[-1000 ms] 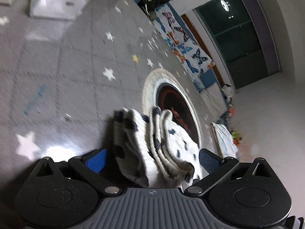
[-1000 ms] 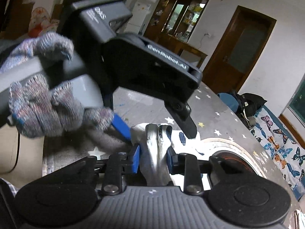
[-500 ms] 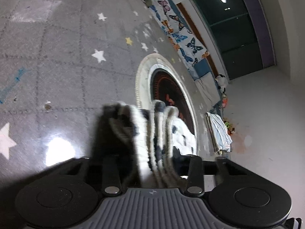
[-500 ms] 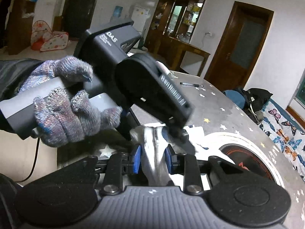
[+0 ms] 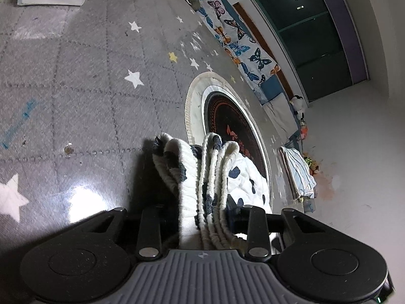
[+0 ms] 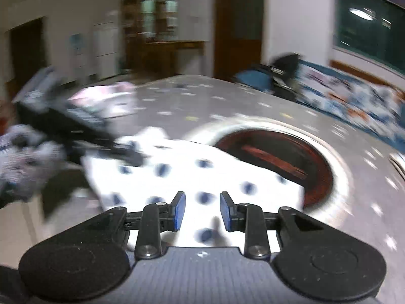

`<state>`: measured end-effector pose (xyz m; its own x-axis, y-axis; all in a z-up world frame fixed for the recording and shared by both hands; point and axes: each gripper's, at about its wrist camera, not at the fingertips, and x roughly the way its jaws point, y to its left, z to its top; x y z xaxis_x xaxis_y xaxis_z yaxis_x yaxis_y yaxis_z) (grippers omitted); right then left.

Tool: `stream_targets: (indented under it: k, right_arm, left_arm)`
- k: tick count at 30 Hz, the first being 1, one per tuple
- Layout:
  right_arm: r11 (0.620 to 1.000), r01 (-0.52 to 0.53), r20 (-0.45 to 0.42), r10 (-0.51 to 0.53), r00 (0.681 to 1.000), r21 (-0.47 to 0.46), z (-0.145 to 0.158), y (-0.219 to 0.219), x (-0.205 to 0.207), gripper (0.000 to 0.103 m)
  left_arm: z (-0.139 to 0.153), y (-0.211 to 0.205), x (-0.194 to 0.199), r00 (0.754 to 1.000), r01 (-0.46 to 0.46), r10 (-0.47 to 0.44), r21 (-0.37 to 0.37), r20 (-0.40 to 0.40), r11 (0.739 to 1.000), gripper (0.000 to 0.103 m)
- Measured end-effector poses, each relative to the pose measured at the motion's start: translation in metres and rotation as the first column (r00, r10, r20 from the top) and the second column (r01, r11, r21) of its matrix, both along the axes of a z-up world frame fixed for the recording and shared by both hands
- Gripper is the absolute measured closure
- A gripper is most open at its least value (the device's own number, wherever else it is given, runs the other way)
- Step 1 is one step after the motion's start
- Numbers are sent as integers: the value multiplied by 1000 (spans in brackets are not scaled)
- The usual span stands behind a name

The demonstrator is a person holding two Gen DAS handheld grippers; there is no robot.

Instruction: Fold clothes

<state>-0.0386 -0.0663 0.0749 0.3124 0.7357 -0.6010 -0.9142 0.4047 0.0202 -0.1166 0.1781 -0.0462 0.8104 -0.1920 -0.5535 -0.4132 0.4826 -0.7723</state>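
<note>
Several soft ribbed layers of the spotted garment (image 5: 210,177) bunch in the clamped left gripper (image 5: 202,217); right gripper (image 6: 201,211), at six o'clock, gapes empty.

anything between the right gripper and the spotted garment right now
Nothing visible does. The right gripper is open with bare white spotted garment straight ahead of it. The left gripper is shut on the garment's bunched edge, off to the side.
</note>
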Motion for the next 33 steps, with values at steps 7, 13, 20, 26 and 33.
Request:
stream_targets:
  k: [7,13,20,26,33]
  right_arm:
    - [972,233,-154,-230,961,-1,-36,-37,57,68]
    - [964,266,-239,-253,937,23,-49,-43,73,66]
    - [962,269,-276,-247,929,47,-53,-42,74,79]
    - [947,302,-289,-260,921,110,-42,-54,64,98]
    - [921,348,-231,-305,924,176,-15,-82,60,99]
  left_arm:
    - [2,-1,0,1000,1,-1,20,-8,1000,68]
    - [5,-3,2,1000,5,-4,47,-15,999,68]
    - [12,-8,8,1000,21,-20,88,-16,996,68]
    - [25,-16,17,999,49,-48,135,-9,990,68]
    - [40,-32,40,994,108,-110,188,1,976,68]
